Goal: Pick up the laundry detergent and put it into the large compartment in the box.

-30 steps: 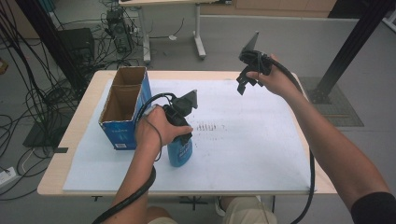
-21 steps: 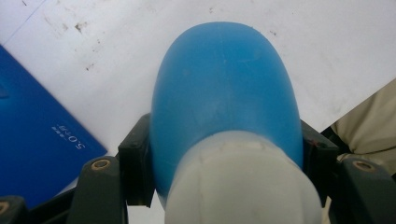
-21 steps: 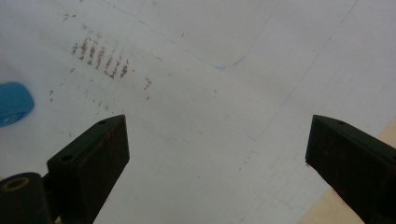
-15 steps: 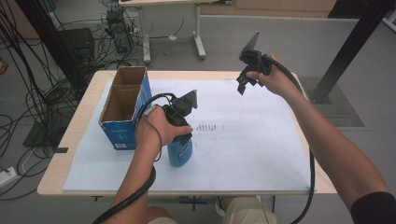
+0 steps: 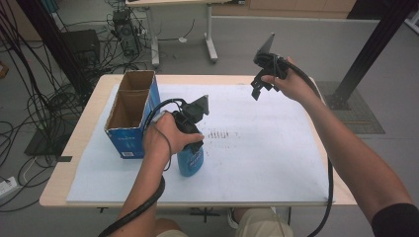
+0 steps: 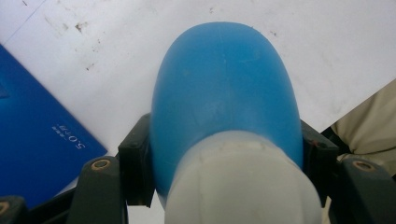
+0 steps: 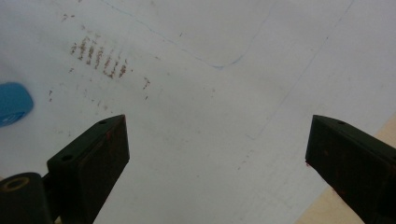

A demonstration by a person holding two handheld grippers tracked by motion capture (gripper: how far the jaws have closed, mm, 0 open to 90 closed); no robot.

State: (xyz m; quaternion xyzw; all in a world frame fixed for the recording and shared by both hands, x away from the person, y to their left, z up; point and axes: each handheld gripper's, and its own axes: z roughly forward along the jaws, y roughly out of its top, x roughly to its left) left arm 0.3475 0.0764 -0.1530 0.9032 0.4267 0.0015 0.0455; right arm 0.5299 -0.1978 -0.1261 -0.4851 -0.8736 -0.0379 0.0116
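The blue bottle (image 5: 190, 160) stands upright on the white sheet (image 5: 276, 158) that covers most of the wooden table (image 5: 84, 143), toward the near edge of the sheet. The left gripper (image 5: 193, 140) comes down on the bottle from above, its jaws pinched against the two sides of the blue body just below the pale neck; in the left gripper view the bottle (image 6: 224, 107) sits squarely between the black pads (image 6: 135, 172), which press on it.

Just beside the bottle, on its far left, stands an open blue cardboard box (image 5: 129, 123) with two compartments; its blue wall (image 6: 32, 149) lies close to the gripped bottle, so room on that side is tight. Beyond the bottle, toward the middle of the sheet, a patch of short brown marks (image 5: 221, 134) stains the paper. On the bottle's right the sheet lies flat and bare out to its right edge, the widest room for moving.

The right gripper (image 5: 261, 86) hangs in the air well apart from the bottle, above the sheet's far edge, jaws spread wide with nothing between them. In the right gripper view the spread pads (image 7: 100, 163) frame the bare sheet, with the brown marks (image 7: 100, 56) and a sliver of the bottle (image 7: 14, 103) at the left margin.

The near table edge lies just behind the bottle, where the person sits.
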